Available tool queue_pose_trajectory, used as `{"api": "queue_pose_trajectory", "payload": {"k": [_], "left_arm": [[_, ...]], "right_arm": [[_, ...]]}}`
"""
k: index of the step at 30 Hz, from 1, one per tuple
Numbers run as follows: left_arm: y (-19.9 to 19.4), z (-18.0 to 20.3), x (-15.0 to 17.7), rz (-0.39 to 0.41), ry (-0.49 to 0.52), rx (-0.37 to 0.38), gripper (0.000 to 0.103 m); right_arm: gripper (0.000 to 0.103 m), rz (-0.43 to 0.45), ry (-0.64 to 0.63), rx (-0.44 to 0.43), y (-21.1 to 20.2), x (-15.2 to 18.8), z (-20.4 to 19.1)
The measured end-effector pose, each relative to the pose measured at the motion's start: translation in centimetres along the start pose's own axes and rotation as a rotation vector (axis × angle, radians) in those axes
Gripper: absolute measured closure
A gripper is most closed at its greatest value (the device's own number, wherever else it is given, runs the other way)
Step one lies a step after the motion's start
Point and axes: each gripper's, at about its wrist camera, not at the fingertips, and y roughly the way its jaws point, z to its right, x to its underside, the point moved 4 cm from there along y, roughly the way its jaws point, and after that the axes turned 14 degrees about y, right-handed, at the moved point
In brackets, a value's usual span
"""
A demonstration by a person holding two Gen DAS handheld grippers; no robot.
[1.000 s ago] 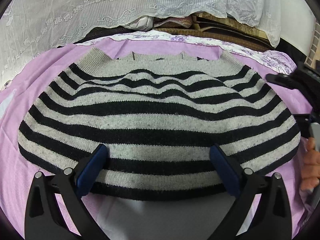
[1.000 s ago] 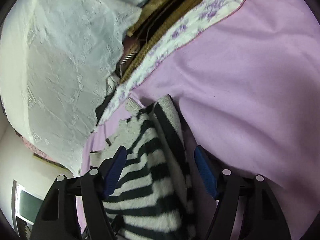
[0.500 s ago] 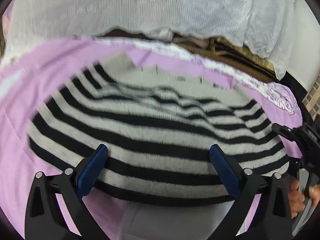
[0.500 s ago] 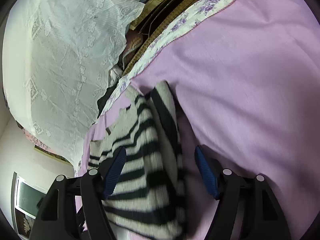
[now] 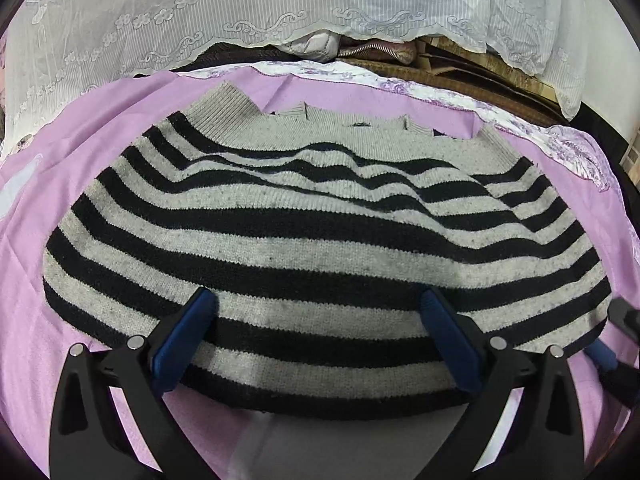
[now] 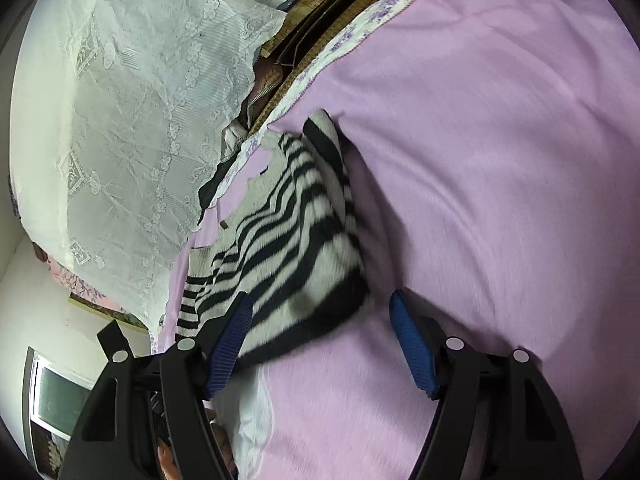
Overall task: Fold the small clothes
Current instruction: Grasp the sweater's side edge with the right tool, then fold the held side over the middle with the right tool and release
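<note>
A grey sweater with black stripes (image 5: pixel 320 232) lies flat on the pink sheet (image 5: pixel 48 184), its ribbed collar edge at the far side. My left gripper (image 5: pixel 318 322) is open and hangs over the sweater's near hem, one blue pad on each side, pressing nothing. In the right wrist view the sweater (image 6: pixel 292 248) runs away from me. My right gripper (image 6: pixel 322 336) stands open at its near right corner, the corner lying by the left pad (image 6: pixel 230 340) and bare sheet by the other. The right gripper (image 5: pixel 618 340) also shows at the left view's right edge.
A white lace cloth (image 5: pixel 280 4) drapes over stored things at the back, with a woven mat and boards (image 5: pixel 460 64) under it. The sheet's floral border (image 5: pixel 560 140) marks the far right edge. Pink sheet (image 6: pixel 500 160) spreads to the right of the sweater. A hand (image 6: pixel 172 460) shows low left.
My right gripper has drawn back along the sweater's right side to its near corner. In the left view it has dropped from mid right to the lower right edge. The sweater lies as before.
</note>
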Motion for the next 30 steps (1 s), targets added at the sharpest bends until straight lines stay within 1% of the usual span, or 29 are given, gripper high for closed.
{"api": "queue_pose_trajectory", "payload": {"k": [2, 3, 6, 8, 10, 11, 12, 13, 15, 17, 21, 23, 25, 27, 29, 30], "left_arm": [[0.0, 0.0, 0.0, 0.000, 0.000, 0.000, 0.004], [0.0, 0.0, 0.0, 0.000, 0.000, 0.000, 0.004], [0.0, 0.0, 0.1, -0.001, -0.001, 0.000, 0.004], [0.1, 0.1, 0.0, -0.002, -0.001, -0.001, 0.004], [0.0, 0.1, 0.1, -0.002, 0.001, -0.003, 0.004], [0.0, 0.1, 0.1, -0.004, 0.002, -0.005, 0.004], [0.1, 0.1, 0.1, -0.004, 0.003, -0.006, 0.004], [0.1, 0.2, 0.1, -0.005, 0.004, -0.007, 0.004], [0.1, 0.1, 0.0, -0.005, 0.004, -0.005, 0.004], [0.0, 0.0, -0.1, -0.001, -0.002, 0.004, 0.004], [-0.7, -0.8, -0.4, 0.003, -0.018, 0.060, 0.004], [-1.5, -1.9, -0.8, 0.010, -0.020, 0.089, 0.004], [-2.3, -3.0, -1.3, 0.027, -0.020, 0.100, 0.004], [-3.1, -4.4, -1.8, 0.047, -0.016, 0.094, 0.004], [-3.7, -6.1, -2.0, 0.062, 0.017, 0.053, 0.004], [-3.8, -7.0, -1.9, 0.063, 0.044, 0.020, 0.004]], "right_arm": [[0.031, 0.012, 0.009, 0.020, -0.1, 0.5, 0.0], [0.031, 0.025, 0.014, 0.044, 0.1, 0.5, -0.1], [0.029, 0.054, 0.040, 0.082, 1.0, -0.2, -0.5], [0.031, 0.081, 0.046, 0.104, 1.8, -0.6, -1.0], [0.046, 0.123, 0.046, 0.132, 2.5, -0.8, -1.4], [0.055, 0.139, 0.046, 0.150, 2.8, -0.8, -1.5], [0.059, 0.168, 0.035, 0.167, 2.9, -0.7, -1.4], [0.061, 0.180, 0.023, 0.170, 2.9, -0.7, -1.4], [0.067, 0.189, 0.023, 0.154, 2.6, -0.8, -1.5], [0.069, 0.199, 0.021, 0.128, 2.1, -0.9, -2.0], [0.070, 0.217, -0.016, 0.127, 1.6, -1.0, -3.5], [0.071, 0.222, -0.024, 0.115, 1.3, -1.1, -4.4], [0.071, 0.228, -0.031, 0.110, 1.1, -1.1, -5.0], [0.071, 0.236, -0.036, 0.104, 1.0, -1.1, -5.8], [0.072, 0.244, -0.046, 0.103, 1.1, -0.9, -6.6], [0.072, 0.251, -0.052, 0.103, 1.1, -0.8, -7.0]]}}
